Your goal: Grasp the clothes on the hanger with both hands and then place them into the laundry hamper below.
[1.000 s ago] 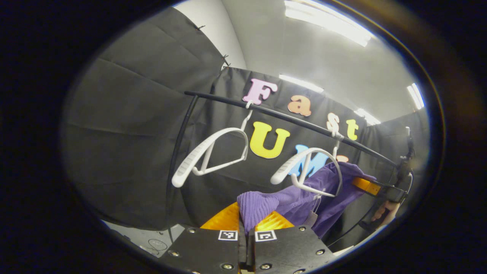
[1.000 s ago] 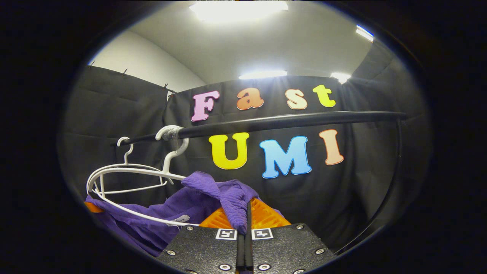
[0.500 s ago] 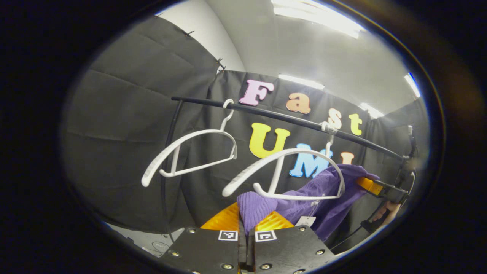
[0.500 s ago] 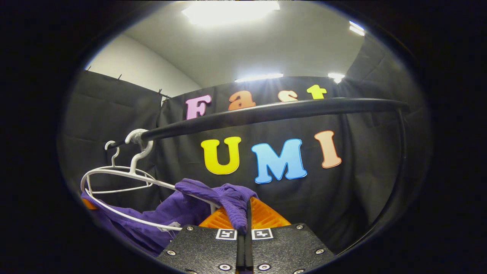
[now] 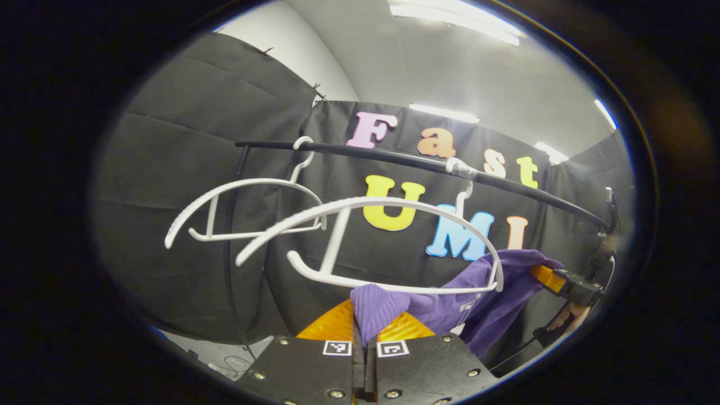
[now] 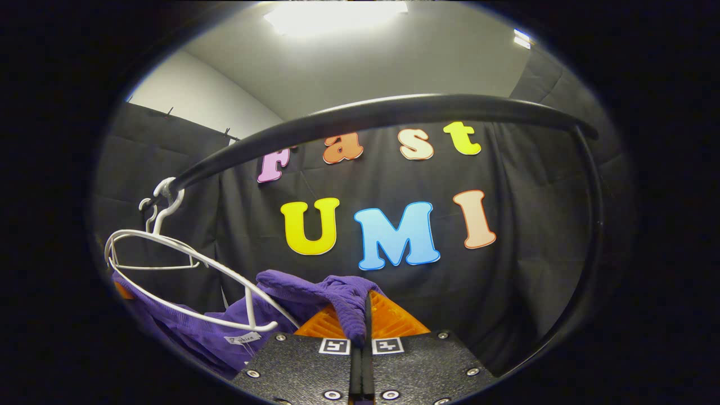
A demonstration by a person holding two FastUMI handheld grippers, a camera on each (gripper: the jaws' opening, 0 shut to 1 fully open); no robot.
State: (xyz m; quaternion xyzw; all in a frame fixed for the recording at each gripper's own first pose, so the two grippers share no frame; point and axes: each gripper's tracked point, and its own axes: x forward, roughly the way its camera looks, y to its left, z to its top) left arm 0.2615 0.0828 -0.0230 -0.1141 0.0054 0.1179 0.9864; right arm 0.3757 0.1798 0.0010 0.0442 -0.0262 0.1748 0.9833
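- In the left gripper view, the left gripper (image 5: pixel 364 332) is closed, and a ribbed fold of the purple garment (image 5: pixel 382 304) is pinched between its fingers.
- From that pinch the garment is stretched up and to the right, towards the right gripper (image 5: pixel 554 279), seen far off with a hand (image 5: pixel 565 318) under it.
- The cloth is draped over the right end of the near hanger (image 5: pixel 365 247), just above and ahead of the fingers.
- A second, bare hanger (image 5: pixel 242 208) is hung further left on the black rail (image 5: pixel 394 157).
- In the right gripper view, the right gripper (image 6: pixel 363 332) is also closed, with a fold of the garment (image 6: pixel 349 304) clamped between its fingers.
- From there the cloth is spread down and to the left, behind the hanger (image 6: pixel 185 270), whose hook is caught on the rail (image 6: pixel 365 118) above and left of the fingers.
- A white label (image 6: pixel 242 339) is seen on the cloth, just left of the fingers.
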